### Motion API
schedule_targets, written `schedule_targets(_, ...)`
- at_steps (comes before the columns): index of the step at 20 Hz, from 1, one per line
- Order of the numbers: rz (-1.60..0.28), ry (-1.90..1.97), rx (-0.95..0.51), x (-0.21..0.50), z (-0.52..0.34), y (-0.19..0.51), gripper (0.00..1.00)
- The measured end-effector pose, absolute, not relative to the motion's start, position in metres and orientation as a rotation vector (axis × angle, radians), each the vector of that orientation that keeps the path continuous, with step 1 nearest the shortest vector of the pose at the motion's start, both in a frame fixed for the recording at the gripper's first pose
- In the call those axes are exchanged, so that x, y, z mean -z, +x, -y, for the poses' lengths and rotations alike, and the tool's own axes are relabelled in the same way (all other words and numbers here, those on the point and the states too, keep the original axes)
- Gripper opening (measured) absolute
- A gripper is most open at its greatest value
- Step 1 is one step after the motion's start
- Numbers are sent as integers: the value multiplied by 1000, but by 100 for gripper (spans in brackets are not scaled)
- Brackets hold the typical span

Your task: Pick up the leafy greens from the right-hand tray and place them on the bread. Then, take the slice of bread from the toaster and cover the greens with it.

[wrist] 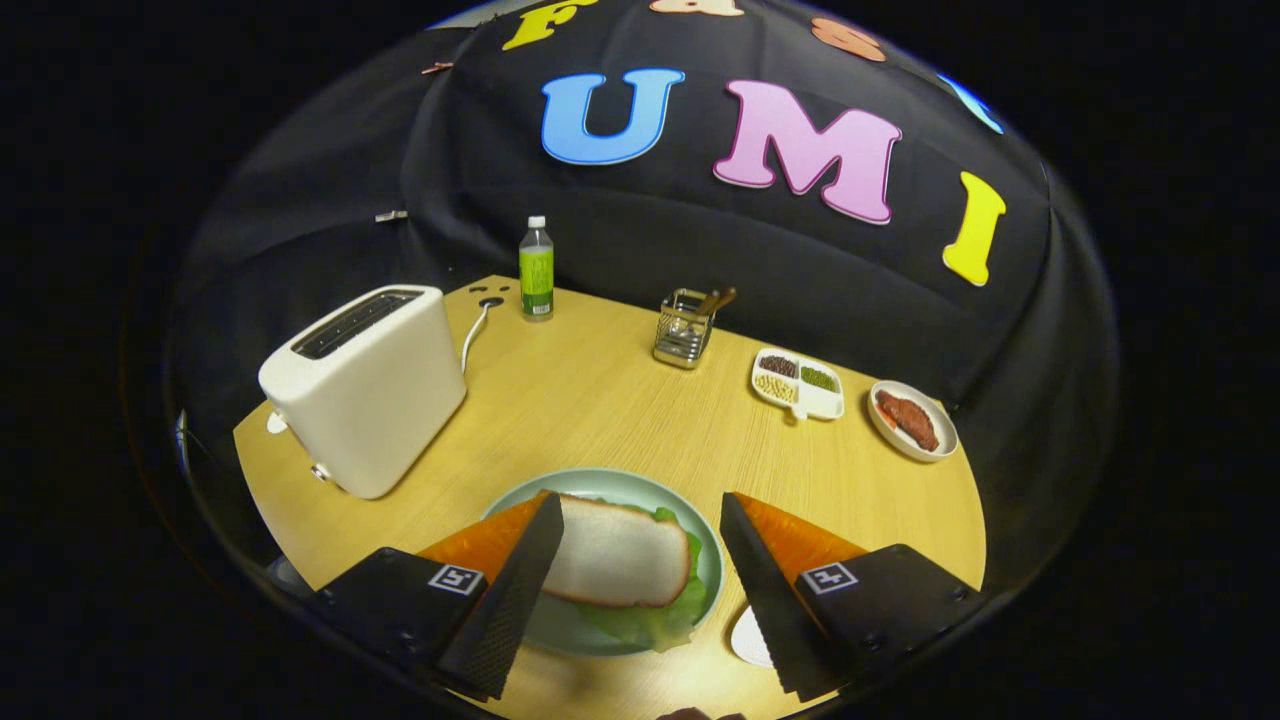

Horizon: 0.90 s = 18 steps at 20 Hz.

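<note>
Bottle (536, 268) at table's (600, 400) 11 o'clock w/ cable (472, 335) beside it, utensil caddy (685, 330) at 12, divided dish (798, 383) at 1, meat plate (912, 420) at 2.

Toaster (365, 385) beside open tabletop (600, 400).

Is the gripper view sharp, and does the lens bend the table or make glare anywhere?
In the gripper view, the bread slice on the green plate between the open gripper is sharp; the fisheye curves the table edge; soft glare brightens the wood just ahead of the fingers; the toaster throws little shadow.
</note>
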State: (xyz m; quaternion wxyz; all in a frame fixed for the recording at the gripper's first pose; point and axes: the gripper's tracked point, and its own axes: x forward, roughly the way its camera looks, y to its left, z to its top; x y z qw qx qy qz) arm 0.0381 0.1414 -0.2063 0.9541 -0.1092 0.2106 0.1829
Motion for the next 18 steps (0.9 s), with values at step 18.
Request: schedule_targets(18,-173,-91,-261,76,-109,36,98)
